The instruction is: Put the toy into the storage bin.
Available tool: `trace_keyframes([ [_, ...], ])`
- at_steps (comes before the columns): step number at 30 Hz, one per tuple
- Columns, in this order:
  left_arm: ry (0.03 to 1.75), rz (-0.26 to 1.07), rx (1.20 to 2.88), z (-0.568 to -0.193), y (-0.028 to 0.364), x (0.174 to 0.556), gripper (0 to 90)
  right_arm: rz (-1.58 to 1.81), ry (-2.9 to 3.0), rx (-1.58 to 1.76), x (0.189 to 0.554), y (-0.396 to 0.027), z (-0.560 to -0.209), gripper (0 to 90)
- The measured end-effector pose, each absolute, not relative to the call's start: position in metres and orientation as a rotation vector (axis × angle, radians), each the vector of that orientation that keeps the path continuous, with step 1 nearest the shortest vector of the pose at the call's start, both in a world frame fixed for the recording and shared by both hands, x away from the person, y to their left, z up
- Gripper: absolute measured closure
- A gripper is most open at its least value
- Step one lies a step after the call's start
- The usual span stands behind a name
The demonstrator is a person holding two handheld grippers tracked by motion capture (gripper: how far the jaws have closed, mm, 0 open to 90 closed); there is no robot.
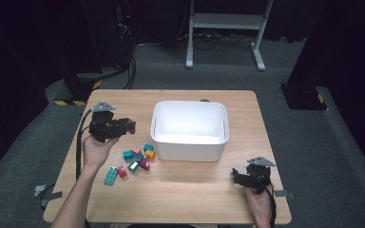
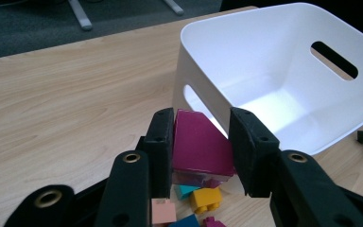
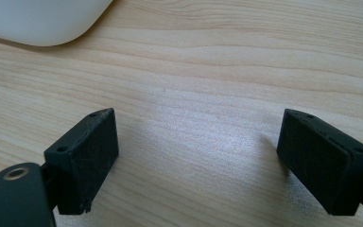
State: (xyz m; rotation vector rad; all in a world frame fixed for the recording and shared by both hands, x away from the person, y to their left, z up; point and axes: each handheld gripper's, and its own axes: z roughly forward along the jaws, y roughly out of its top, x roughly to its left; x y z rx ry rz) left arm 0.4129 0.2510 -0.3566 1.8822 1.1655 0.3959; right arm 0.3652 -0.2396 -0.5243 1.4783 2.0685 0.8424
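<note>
I count one white bin [image 1: 190, 127], one magenta block [image 2: 201, 144] in my tongs, and roughly eight loose blocks [image 1: 134, 160] on the table [image 1: 195, 190].

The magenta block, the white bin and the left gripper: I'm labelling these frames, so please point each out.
magenta block [image 2: 201, 142], left gripper view, its sloped top face
white bin [image 1: 189, 144], high view, near outer wall
left gripper [image 2: 202, 151], left gripper view, midway between fingertips
</note>
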Motion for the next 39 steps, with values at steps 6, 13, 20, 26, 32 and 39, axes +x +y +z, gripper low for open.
trace_keyframes([
  [6, 1.124, 0.379, 1.879, -0.351, 0.241, 0.418, 61.8, 0.843, 2.069, 1.479, 0.365, -0.24, -0.524, 13.0],
  [13, 1.104, 0.361, 1.879, -0.349, 0.232, 0.425, 61.8, 0.842, 2.069, 1.477, 0.365, -0.24, -0.524, 13.1],
  [20, 1.067, 0.342, 1.89, -0.347, 0.216, 0.432, 61.8, 0.842, 2.07, 1.474, 0.365, -0.24, -0.524, 13.1],
  [26, 1.036, 0.305, 1.893, -0.351, 0.198, 0.442, 61.7, 0.842, 2.07, 1.474, 0.365, -0.24, -0.524, 13.2],
  [32, 1.022, 0.29, 1.91, -0.355, 0.186, 0.446, 61.7, 0.842, 2.071, 1.474, 0.365, -0.24, -0.524, 13.2],
  [39, 1.006, 0.299, 1.953, -0.359, 0.172, 0.451, 61.5, 0.843, 2.07, 1.474, 0.365, -0.24, -0.524, 13.2],
])
